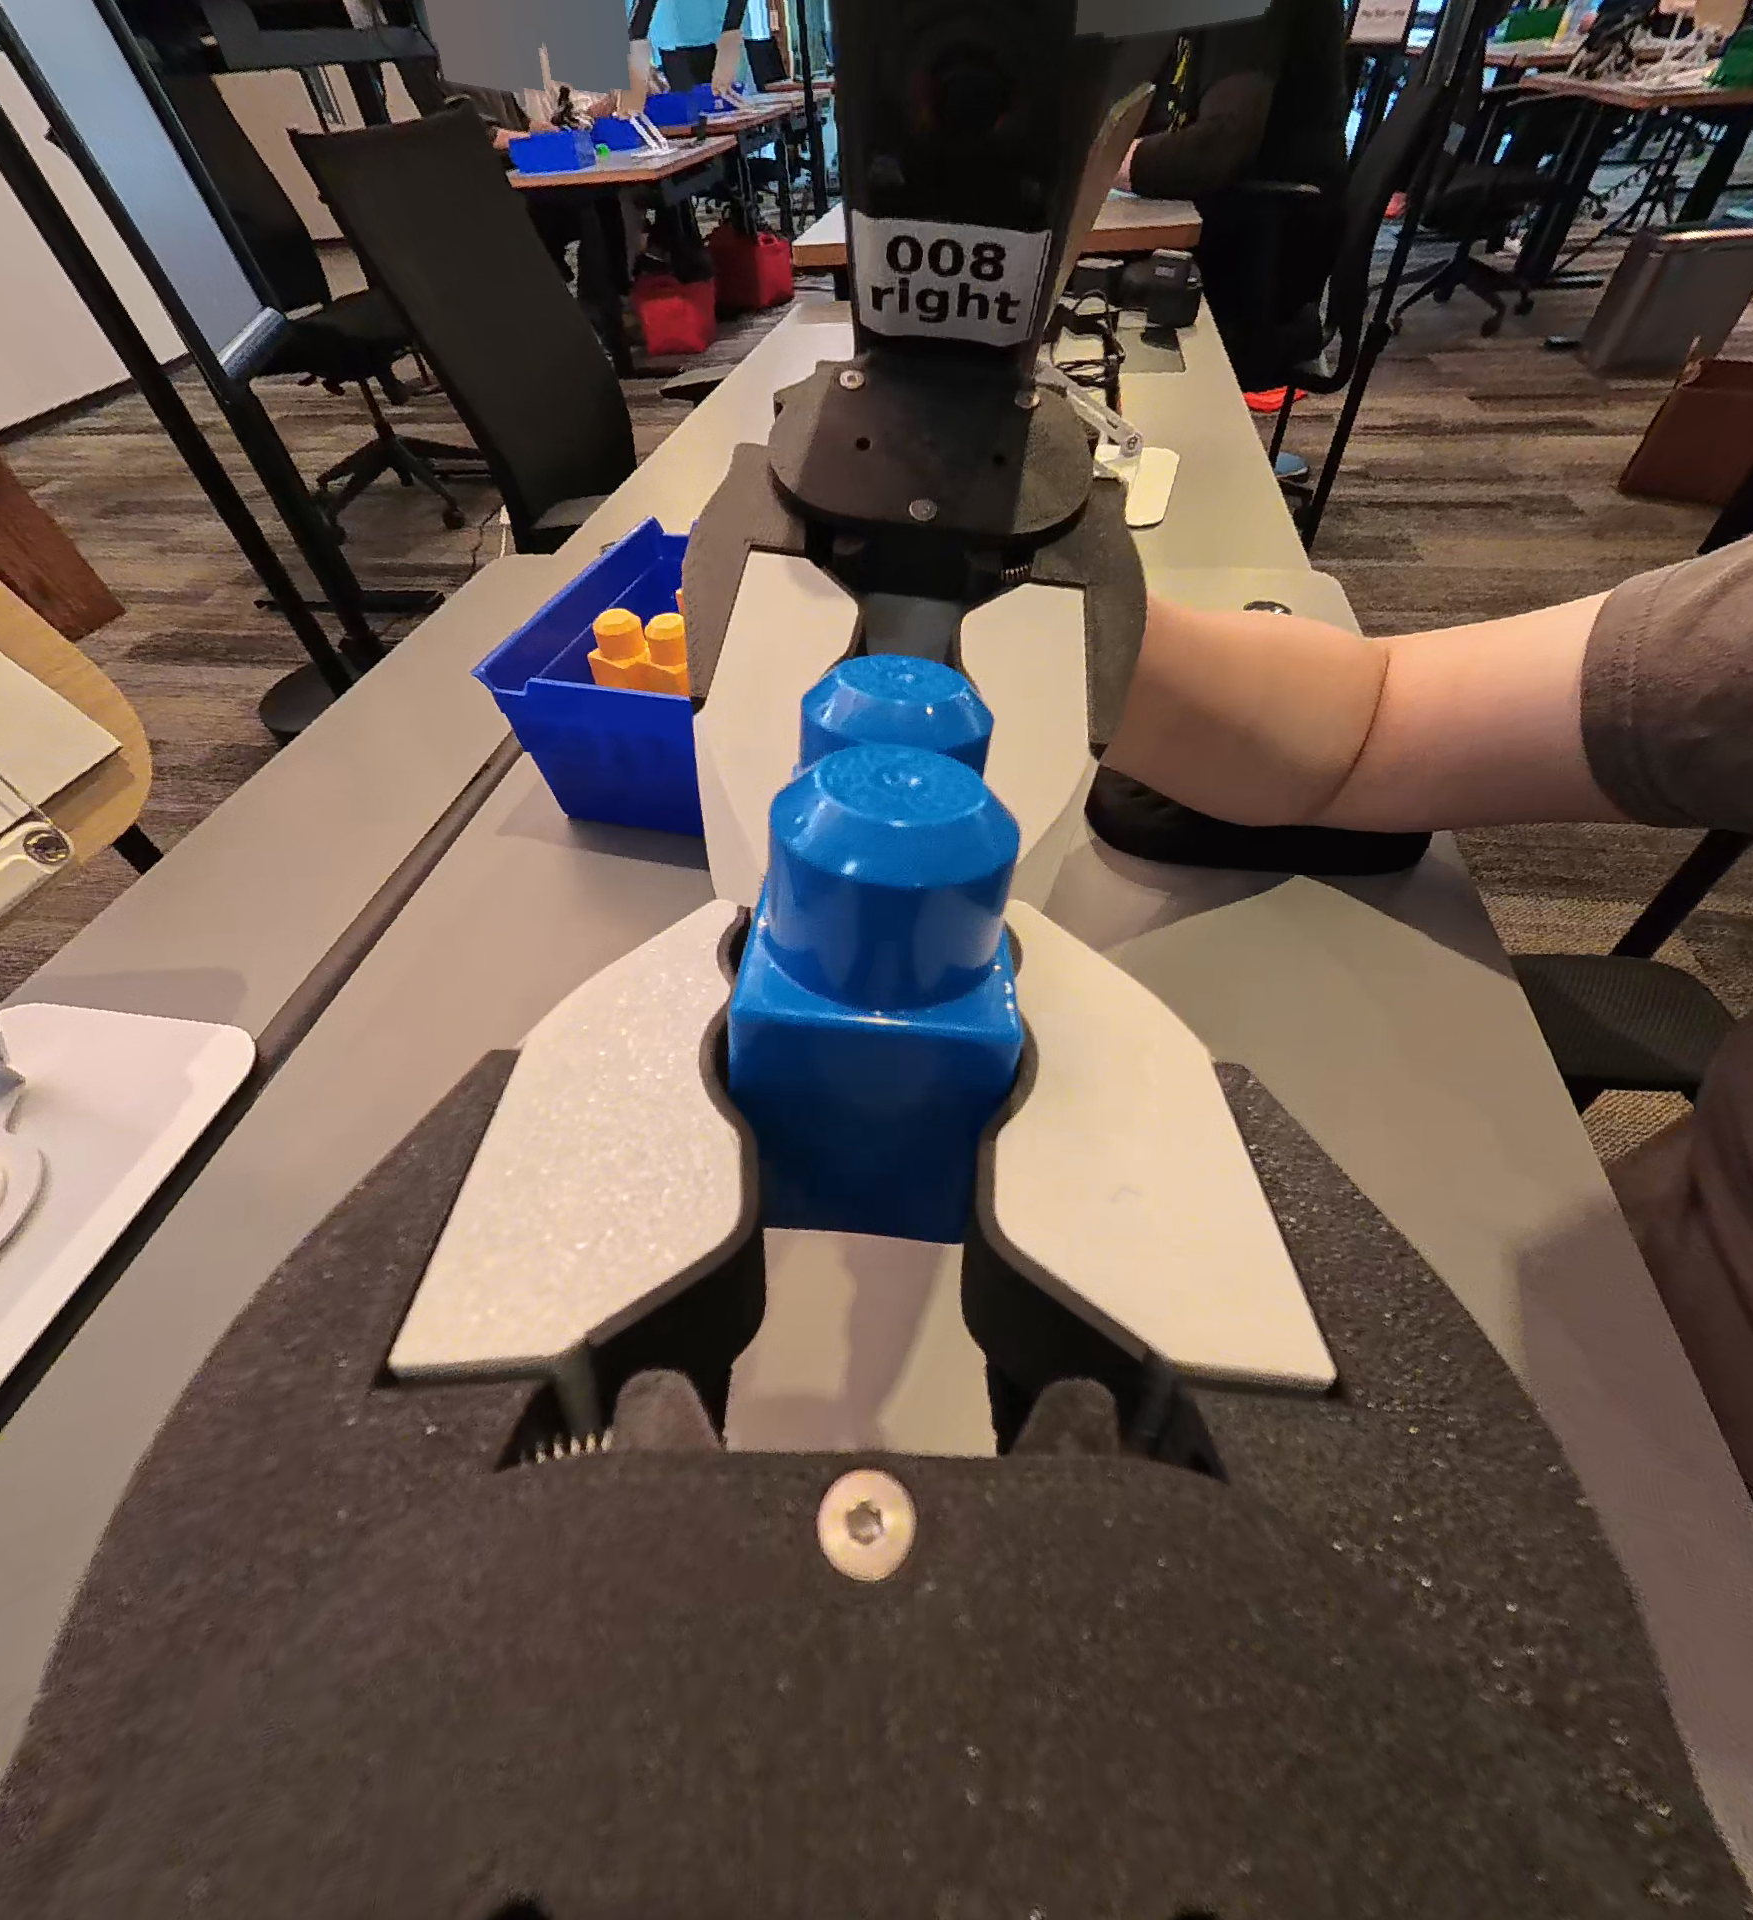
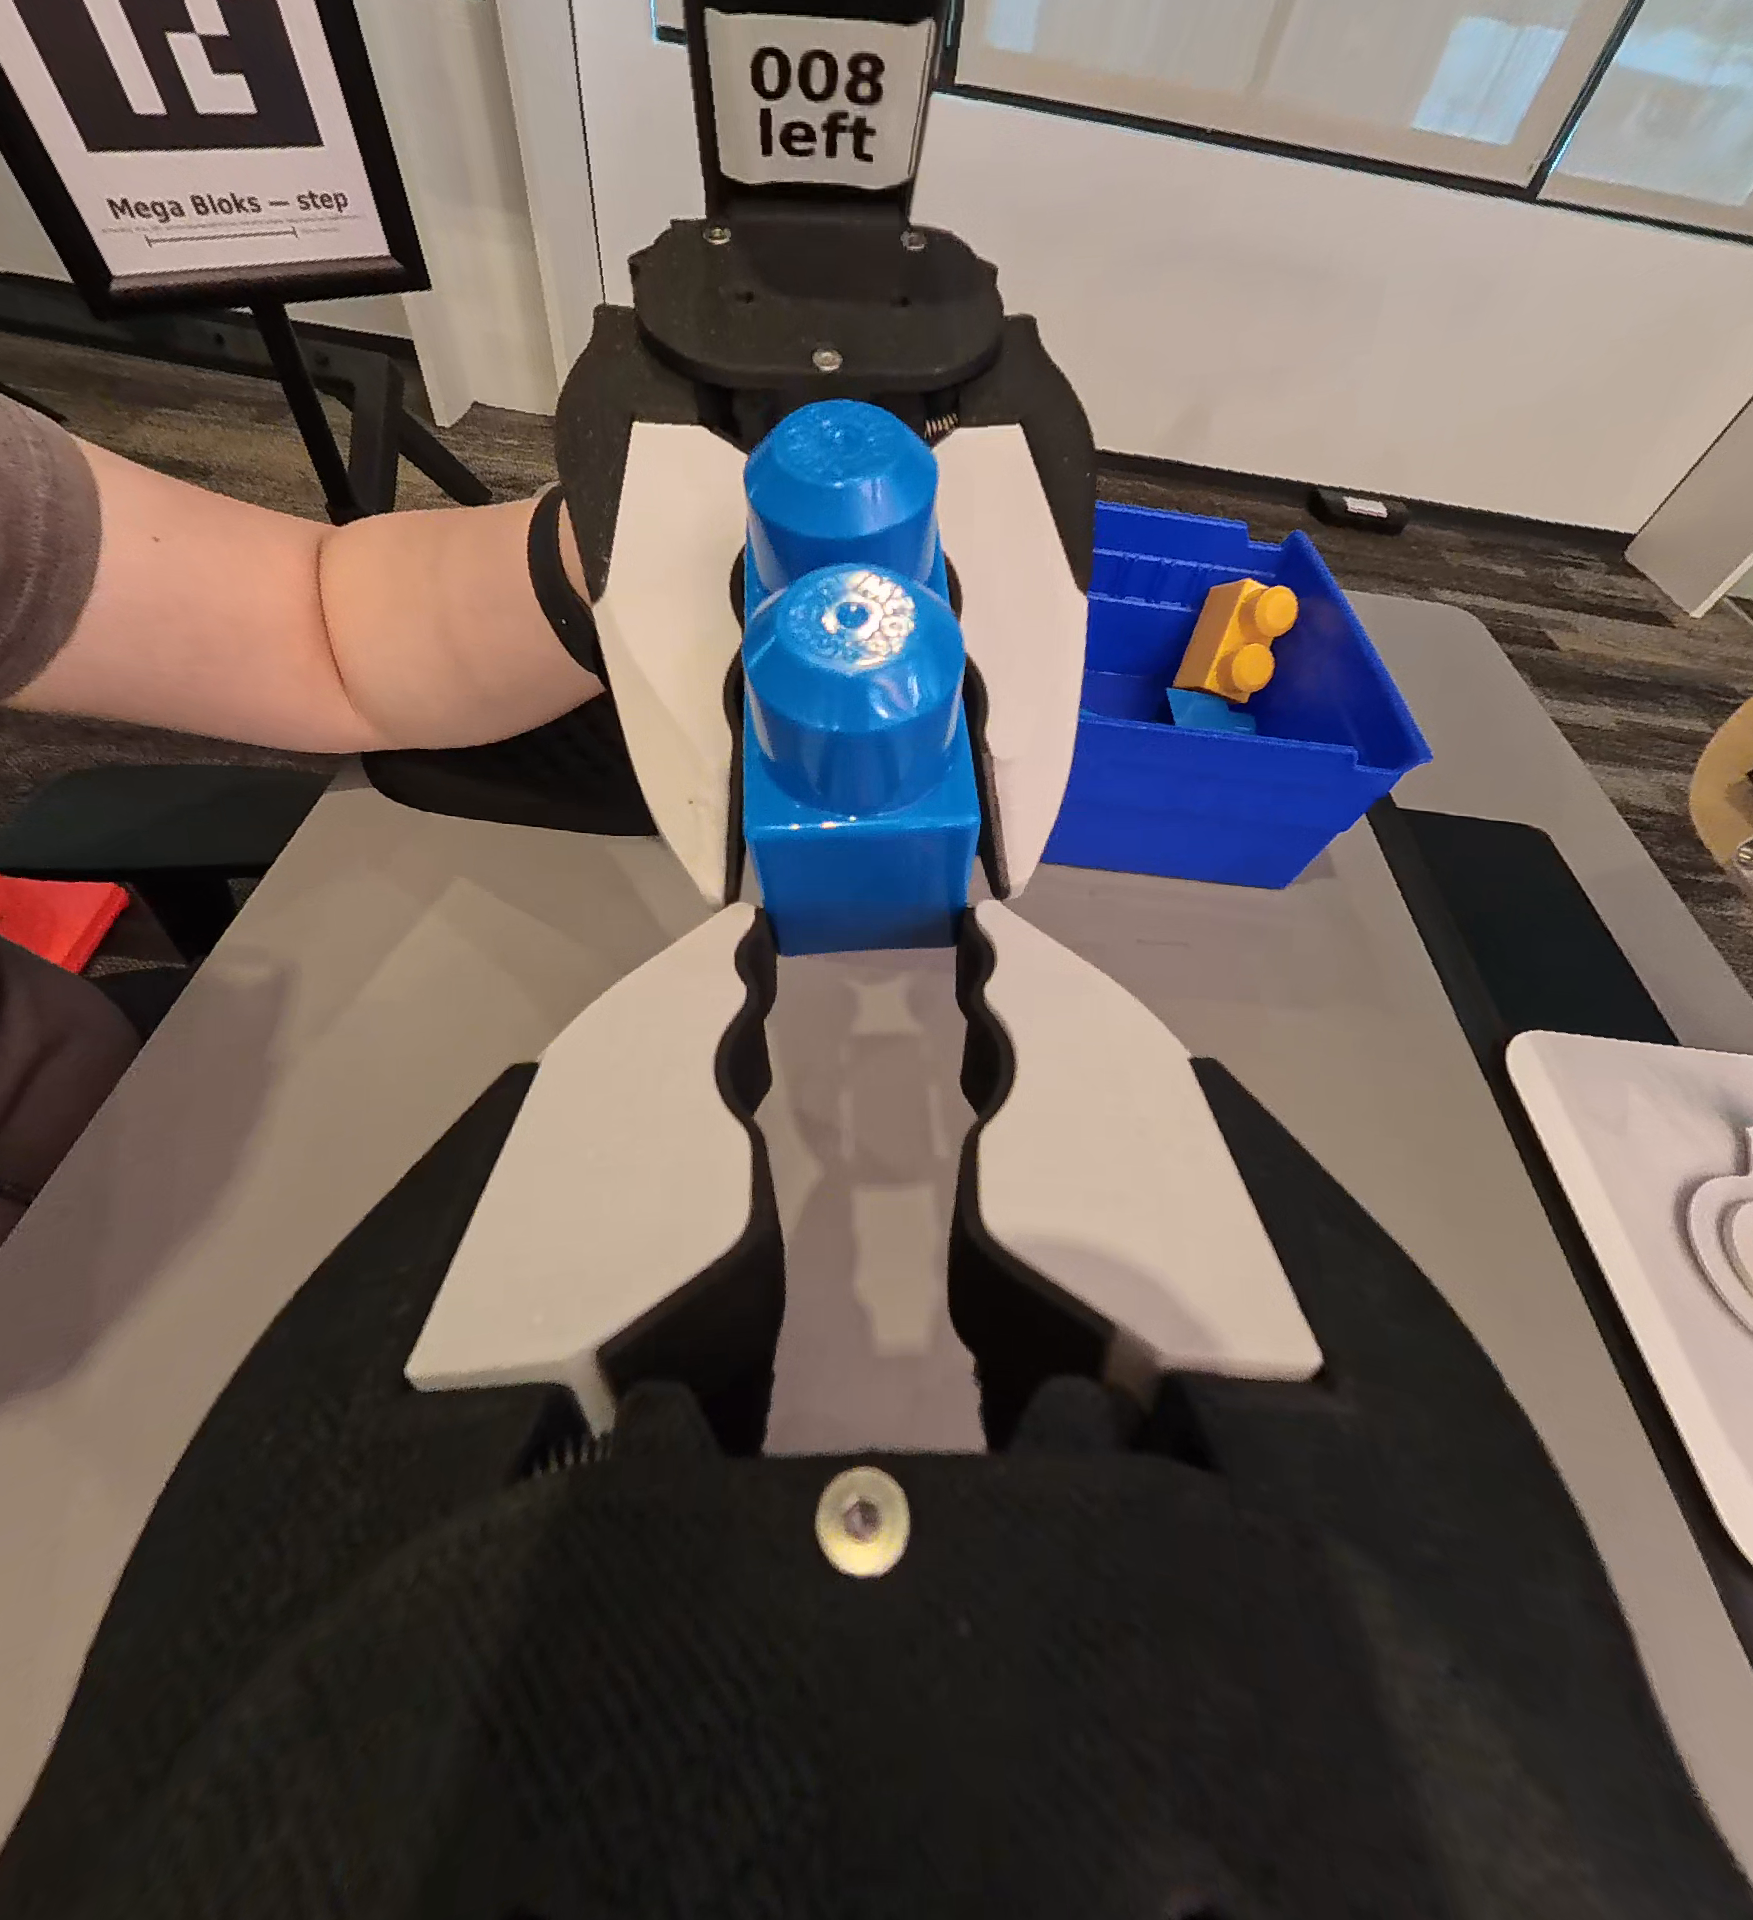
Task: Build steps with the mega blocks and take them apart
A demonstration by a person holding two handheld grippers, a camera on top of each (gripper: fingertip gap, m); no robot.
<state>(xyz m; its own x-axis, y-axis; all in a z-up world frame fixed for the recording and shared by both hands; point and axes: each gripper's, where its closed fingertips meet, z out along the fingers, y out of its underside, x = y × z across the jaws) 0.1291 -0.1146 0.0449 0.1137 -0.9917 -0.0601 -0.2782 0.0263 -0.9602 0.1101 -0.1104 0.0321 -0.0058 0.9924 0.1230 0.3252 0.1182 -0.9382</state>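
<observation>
Blue, with two studs, the mega block [image 1: 867, 997] hangs between our two grippers above the grey desk [image 1: 352, 914]. Our left gripper [image 1: 867, 1049] pinches one end, and our right gripper [image 2: 864, 925] nips the other end with its fingertips. Behind sits a blue bin [image 2: 1236, 800] holding a yellow block [image 2: 1236, 636].

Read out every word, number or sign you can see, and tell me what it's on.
I can't quote writing; these things bear it.
White label on the right gripper: printed, legible.
White label on the left gripper: printed, legible.
Framed sign on a stand: heading legible, fine print too small.
Blue block, stud top: embossed, partly glared.
</observation>
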